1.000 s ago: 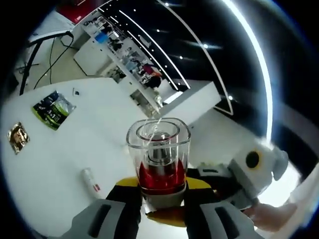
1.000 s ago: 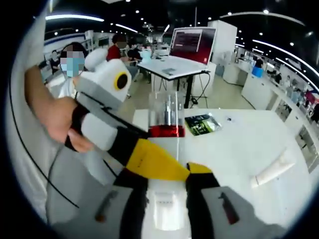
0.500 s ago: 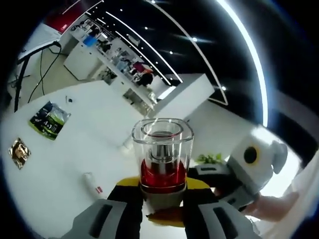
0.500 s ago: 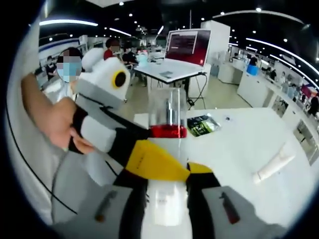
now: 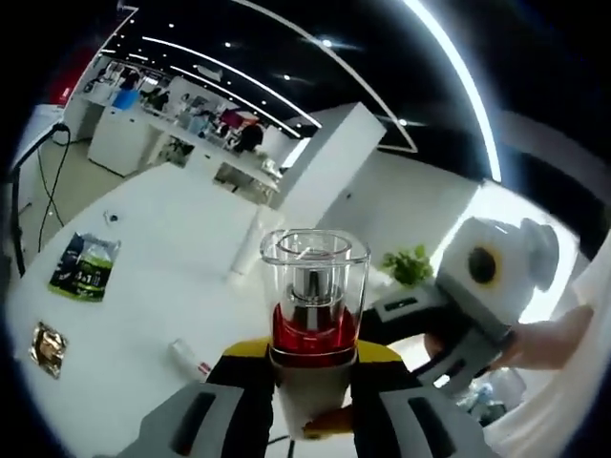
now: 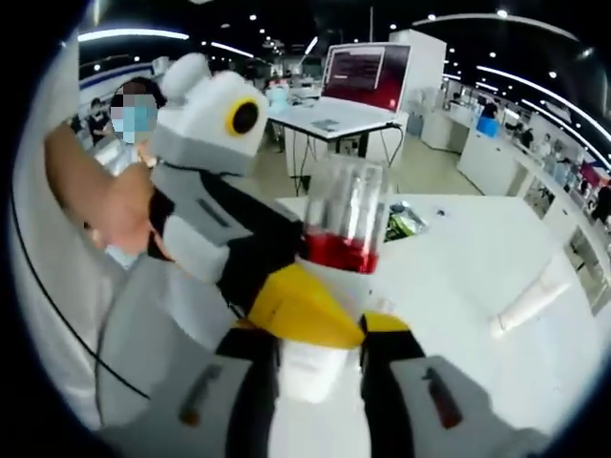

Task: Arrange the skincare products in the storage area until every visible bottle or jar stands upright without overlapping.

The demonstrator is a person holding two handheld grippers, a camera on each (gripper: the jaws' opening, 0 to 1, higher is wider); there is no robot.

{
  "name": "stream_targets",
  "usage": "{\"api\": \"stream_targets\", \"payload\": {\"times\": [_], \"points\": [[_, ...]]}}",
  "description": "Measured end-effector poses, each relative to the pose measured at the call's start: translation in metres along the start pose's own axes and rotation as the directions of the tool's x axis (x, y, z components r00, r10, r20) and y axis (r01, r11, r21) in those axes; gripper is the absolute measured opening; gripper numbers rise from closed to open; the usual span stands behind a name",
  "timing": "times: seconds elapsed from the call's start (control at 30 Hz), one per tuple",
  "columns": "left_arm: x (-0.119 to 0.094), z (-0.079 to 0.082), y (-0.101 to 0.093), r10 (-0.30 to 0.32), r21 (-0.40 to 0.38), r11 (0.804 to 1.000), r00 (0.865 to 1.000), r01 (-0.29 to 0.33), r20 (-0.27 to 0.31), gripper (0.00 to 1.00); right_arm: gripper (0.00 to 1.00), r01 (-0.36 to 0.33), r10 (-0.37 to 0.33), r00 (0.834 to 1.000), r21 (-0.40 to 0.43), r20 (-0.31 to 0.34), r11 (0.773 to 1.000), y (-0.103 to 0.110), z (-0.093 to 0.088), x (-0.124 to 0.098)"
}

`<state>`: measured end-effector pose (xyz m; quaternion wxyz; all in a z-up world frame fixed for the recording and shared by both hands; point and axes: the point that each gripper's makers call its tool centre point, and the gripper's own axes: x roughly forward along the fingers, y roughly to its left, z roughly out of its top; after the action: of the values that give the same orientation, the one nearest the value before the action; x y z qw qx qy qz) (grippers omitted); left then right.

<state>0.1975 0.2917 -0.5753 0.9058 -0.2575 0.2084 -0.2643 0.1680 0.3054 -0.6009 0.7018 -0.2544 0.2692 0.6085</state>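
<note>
A skincare bottle (image 5: 313,315) with a clear square cap, red liquid and a white base is held off the table. My left gripper (image 5: 313,377) is shut on its white base. The right gripper reaches in from the right, its yellow fingertips (image 5: 384,351) on either side of the base. In the right gripper view the bottle (image 6: 346,224) leans to the right, and my right gripper (image 6: 320,361) is shut on its white lower body. The left gripper's yellow fingers (image 6: 304,305) cross the bottle just below the red band.
A white table (image 5: 143,305) lies below. On it are a long white tube (image 6: 528,301), a small white tube (image 5: 191,358), a green packet (image 5: 81,269) and a brown sachet (image 5: 48,348). A person's hand (image 6: 119,215) holds the left gripper. Desks stand behind.
The bottle has tipped from upright to leaning right in the right gripper view. Both hands have turned and risen, so the table sits lower and farther off. Both grips are unchanged.
</note>
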Motion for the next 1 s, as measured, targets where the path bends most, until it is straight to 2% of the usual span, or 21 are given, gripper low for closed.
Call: {"api": "stream_targets", "payload": {"times": [0.13,0.37,0.5,0.6,0.63,0.67,0.73,0.83,0.9,1.0], "points": [[0.002,-0.007,0.0,-0.012,0.024,1.0,1.0,0.012,-0.025,0.3,0.35,-0.019,0.019,1.0,0.029,-0.004,0.999,0.004,-0.006,0.0],[0.006,-0.026,0.003,-0.016,0.117,0.993,0.994,0.029,-0.111,0.3,0.39,-0.038,0.038,0.999,0.0,-0.035,0.999,0.009,-0.021,-0.002],[0.006,-0.035,0.005,-0.034,0.126,0.991,0.99,0.051,-0.136,0.3,0.4,-0.059,0.059,0.997,0.008,-0.056,0.998,0.009,-0.03,-0.002],[0.006,-0.042,0.009,-0.023,0.149,0.988,0.987,0.047,-0.16,0.3,0.42,-0.089,0.087,0.99,-0.01,-0.106,0.996,0.01,-0.041,-0.002],[0.006,-0.044,0.011,-0.014,0.157,0.987,0.986,0.041,-0.166,0.3,0.42,-0.13,0.127,0.983,-0.015,-0.133,0.991,0.015,-0.046,-0.003],[0.006,-0.044,0.012,-0.013,0.16,0.986,0.986,0.041,-0.169,0.3,0.44,-0.142,0.139,0.98,-0.013,-0.145,0.99,0.017,-0.049,-0.004],[0.006,-0.048,0.013,-0.017,0.19,0.98,0.982,0.053,-0.188,0.3,0.45,-0.142,0.133,0.974,-0.039,-0.181,0.989,0.013,-0.056,-0.007],[0.006,-0.053,0.015,-0.009,0.25,0.966,0.974,0.067,-0.225,0.3,0.45,-0.144,0.132,0.974,-0.052,-0.186,0.988,0.007,-0.057,-0.012],[0.005,-0.059,0.015,-0.019,0.304,0.948,0.966,0.099,-0.258,0.3,0.46,-0.135,0.126,0.978,-0.045,-0.163,0.99,0.002,-0.051,-0.016],[0.005,-0.064,0.014,-0.036,0.321,0.938,0.957,0.131,-0.286,0.3,0.46,-0.123,0.115,0.986,-0.059,-0.12,0.991,-0.004,-0.037,-0.021]]}}
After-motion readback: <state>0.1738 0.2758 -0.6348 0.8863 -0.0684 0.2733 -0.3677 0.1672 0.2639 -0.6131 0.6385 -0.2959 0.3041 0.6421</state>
